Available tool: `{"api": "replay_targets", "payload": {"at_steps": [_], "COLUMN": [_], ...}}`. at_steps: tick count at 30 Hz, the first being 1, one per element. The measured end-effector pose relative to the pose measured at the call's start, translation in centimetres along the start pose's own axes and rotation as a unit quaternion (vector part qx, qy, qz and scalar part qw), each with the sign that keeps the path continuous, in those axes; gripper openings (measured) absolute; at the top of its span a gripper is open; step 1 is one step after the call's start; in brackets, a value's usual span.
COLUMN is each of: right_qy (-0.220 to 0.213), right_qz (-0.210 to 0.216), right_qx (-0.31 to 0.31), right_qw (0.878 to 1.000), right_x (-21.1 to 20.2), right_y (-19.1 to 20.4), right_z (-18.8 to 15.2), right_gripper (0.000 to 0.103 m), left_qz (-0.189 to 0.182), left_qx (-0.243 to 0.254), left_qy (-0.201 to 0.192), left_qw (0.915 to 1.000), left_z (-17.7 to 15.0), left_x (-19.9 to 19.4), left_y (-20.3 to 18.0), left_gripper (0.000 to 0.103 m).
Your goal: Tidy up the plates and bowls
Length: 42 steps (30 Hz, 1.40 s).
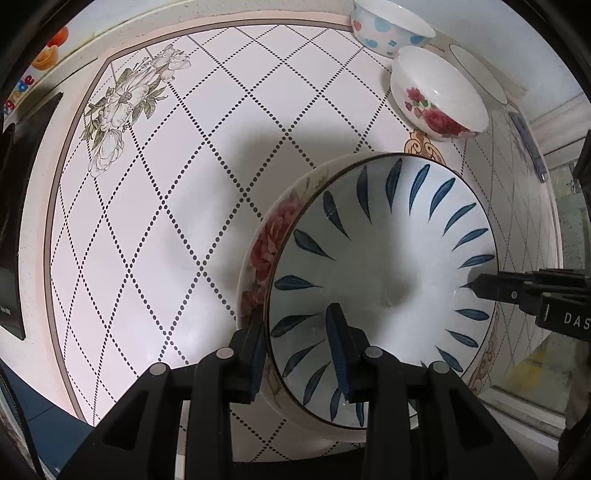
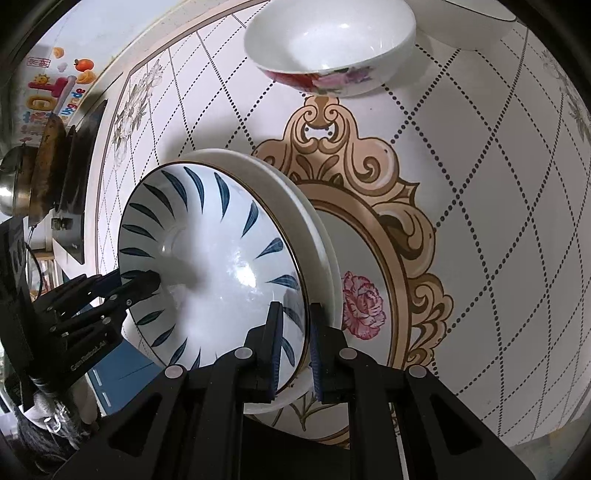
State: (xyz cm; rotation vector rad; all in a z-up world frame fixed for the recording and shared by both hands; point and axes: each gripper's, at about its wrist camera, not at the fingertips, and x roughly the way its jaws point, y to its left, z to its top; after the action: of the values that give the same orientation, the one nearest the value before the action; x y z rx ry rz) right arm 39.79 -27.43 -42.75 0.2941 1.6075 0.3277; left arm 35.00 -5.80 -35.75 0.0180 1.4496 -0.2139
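A: Nearest first — the left gripper point(image 1: 299, 354) is nearly closed, nipping the rim at six o'clock of the blue-leaf plate point(image 1: 384, 266); the right gripper point(image 2: 295, 343) is pinched tight on the opposite rim, about three o'clock in the left view.

B: The plate sits nested in a flowered dish point(image 1: 258, 254) on the patterned table point(image 1: 155, 206); glazed ceramic — stiff, slick, heavy, chippable; grip the rim.

A: Farther, at one o'clock, stand the rose bowl point(image 1: 439, 96) and the spotted bowl point(image 1: 388, 29).
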Motion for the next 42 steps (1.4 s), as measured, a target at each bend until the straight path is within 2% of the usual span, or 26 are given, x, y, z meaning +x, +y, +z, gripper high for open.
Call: {"api": "replay_targets", "payload": {"at_steps": [8,20,28,31,33,40,41,42], "right_qy": [-0.002,-0.010,-0.033,-0.052,-0.066,-0.113,-0.123,-0.130], "right_qz": [-0.008,0.016,0.006,-0.003,-0.006,-0.017,-0.023,-0.027], "right_qx": [-0.008,0.004,-0.013,-0.017,-0.018,-0.027,-0.027,-0.027], "right_qw": [1.000,1.000,0.999,0.999,0.998,0.993,0.992,0.991], "right_x": [-0.4,-0.9,-3.0,-5.0,-6.2,-11.3,-12.1,-12.7], "right_y": [0.2,-0.6,0.4,1.4,1.9,4.5,5.0,5.5], "right_z": [-0.1,-0.4,-2.3,-3.8,-5.0,-9.3,-10.0,-10.5], "right_gripper": [0.015,0.017,0.017,0.027,0.040,0.057,0.059,0.062], "left_qz": [0.000,0.025,0.055,0.058,0.056,0.045,0.042,0.039], "left_qx": [-0.005,-0.022,-0.038,-0.041,-0.040,-0.018,-0.014,-0.012], "left_qy": [0.001,-0.013,-0.049,-0.062,-0.071,-0.113,-0.117,-0.121], "left_qw": [1.0000,0.9994,0.9966,0.9956,0.9951,0.9924,0.9921,0.9918], "left_z": [-0.3,-0.1,-2.1,-2.8,-3.6,-6.1,-6.5,-6.9], "left_x": [0.0,-1.0,-5.4,-7.5,-9.0,-14.2,-14.9,-15.5], "left_y": [0.5,0.7,-0.5,-1.2,-1.6,-2.1,-2.0,-2.1], "left_gripper": [0.029,0.029,0.029,0.029,0.030,0.033,0.037,0.046]}}
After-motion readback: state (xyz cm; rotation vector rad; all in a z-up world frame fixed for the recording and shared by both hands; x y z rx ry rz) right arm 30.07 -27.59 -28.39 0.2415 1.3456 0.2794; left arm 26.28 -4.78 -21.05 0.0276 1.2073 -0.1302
